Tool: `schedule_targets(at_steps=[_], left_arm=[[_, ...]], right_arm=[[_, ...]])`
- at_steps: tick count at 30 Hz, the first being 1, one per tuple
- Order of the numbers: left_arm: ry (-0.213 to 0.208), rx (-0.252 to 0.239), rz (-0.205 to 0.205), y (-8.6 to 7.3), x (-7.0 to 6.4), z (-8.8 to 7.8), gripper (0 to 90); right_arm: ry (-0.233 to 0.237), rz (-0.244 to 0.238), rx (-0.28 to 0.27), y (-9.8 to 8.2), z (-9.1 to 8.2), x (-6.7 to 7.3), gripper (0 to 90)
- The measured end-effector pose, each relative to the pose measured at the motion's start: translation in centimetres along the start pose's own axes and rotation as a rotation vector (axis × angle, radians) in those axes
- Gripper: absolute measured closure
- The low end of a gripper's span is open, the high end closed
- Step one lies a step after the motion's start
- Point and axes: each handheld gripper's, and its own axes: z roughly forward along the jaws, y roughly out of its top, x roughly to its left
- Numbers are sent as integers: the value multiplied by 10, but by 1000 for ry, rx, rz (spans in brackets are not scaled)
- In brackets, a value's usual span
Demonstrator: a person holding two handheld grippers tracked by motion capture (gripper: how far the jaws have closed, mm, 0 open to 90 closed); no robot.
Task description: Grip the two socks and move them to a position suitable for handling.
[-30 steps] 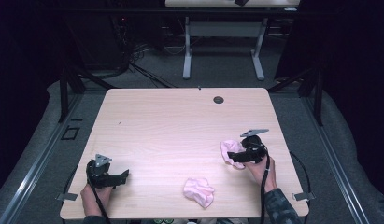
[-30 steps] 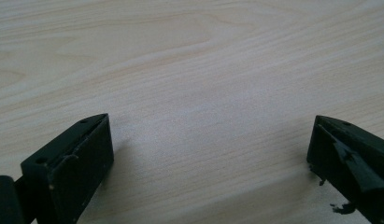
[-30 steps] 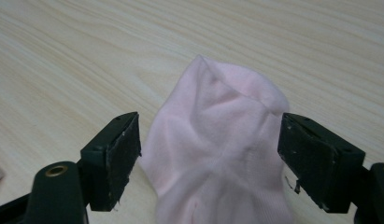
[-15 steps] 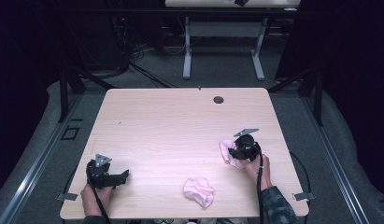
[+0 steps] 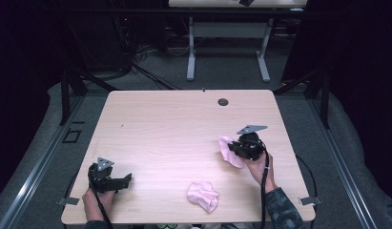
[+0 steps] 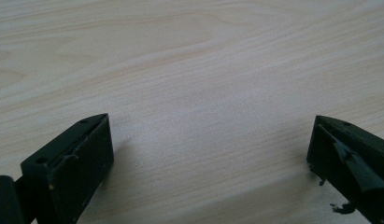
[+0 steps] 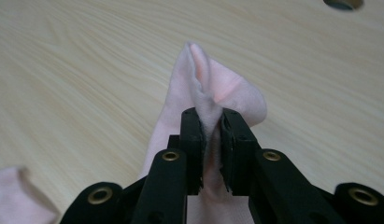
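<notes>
My right gripper (image 5: 235,148) (image 7: 212,122) is shut on a pink cloth (image 5: 228,150) (image 7: 206,84), pinching a fold of it just above the table's right side; the rest of the cloth hangs beneath the jaws. A second pink cloth (image 5: 203,195) (image 7: 12,198) lies crumpled near the front edge, left of that hand. My left gripper (image 5: 124,180) (image 6: 210,140) rests low at the front left, open, its jaws wide apart over bare wood with nothing between them.
The light wooden table (image 5: 174,129) has a dark round grommet (image 5: 223,101) (image 7: 341,3) near its far edge. Beyond the table stand a white desk frame (image 5: 227,43) and dark cables on the grey floor.
My right gripper has carried its pink cloth a little forward and to the left, lifting it. The left gripper and the crumpled cloth have stayed put.
</notes>
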Motion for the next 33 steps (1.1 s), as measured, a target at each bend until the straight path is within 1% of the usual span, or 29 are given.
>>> schedule_targets(at_steps=[1,2,4,5,7,8,9,10,11,12,13,15,16,17,18,19,20,21,22,23,24,25,26,27,30,32,33], left_arm=[[0,0,0,0,0,0,2],[1,0,0,0,0,0,2],[1,1,2,0,0,0,3],[1,1,2,0,0,0,2],[2,1,1,0,0,0,2],[2,1,1,0,0,0,2],[2,1,1,0,0,0,2],[2,1,1,0,0,0,3],[2,1,1,0,0,0,2],[2,1,1,0,0,0,2],[2,1,1,0,0,0,2],[2,2,1,0,0,0,3],[2,1,1,0,0,0,2],[2,1,1,0,0,0,2],[2,1,1,0,0,0,2],[2,1,1,0,0,0,2],[2,1,1,0,0,0,3],[2,1,1,0,0,0,2],[2,1,0,0,0,0,2],[3,2,0,0,0,0,2],[5,1,-2,0,0,0,2],[5,1,-2,0,0,0,2],[7,-1,-6,0,0,0,2],[7,0,-7,0,0,0,2],[8,-1,-7,0,0,0,1],[16,1,-14,1,-1,0,0],[16,1,-14,1,-1,0,0]], right_arm=[[0,0,0,0,0,0,800],[36,-47,-8,12,-2,15,797],[58,-83,-5,20,1,27,794],[58,-83,-5,20,1,27,794],[92,-117,17,25,10,40,789],[115,-134,42,26,22,48,784],[115,-134,42,26,22,48,784],[141,-148,72,24,36,56,773],[141,-148,72,24,36,56,773],[142,-158,104,20,53,60,726],[142,-158,104,20,53,60,726],[150,-150,136,16,66,60,588],[157,-135,142,12,67,58,500],[157,-135,142,12,67,58,500],[156,-132,135,11,63,56,449],[149,-119,104,8,52,52,374],[147,-112,89,6,46,49,338],[147,-112,89,6,46,49,338],[144,-102,77,3,39,47,312],[144,-89,63,-3,27,43,269],[144,-80,55,-7,22,42,248],[144,-80,55,-7,22,42,248],[138,-78,59,-11,17,42,234],[122,-88,47,-19,5,41,209],[112,-92,50,-29,-9,39,192],[110,-86,49,-35,-15,37,192],[110,-86,49,-35,-15,37,192]])
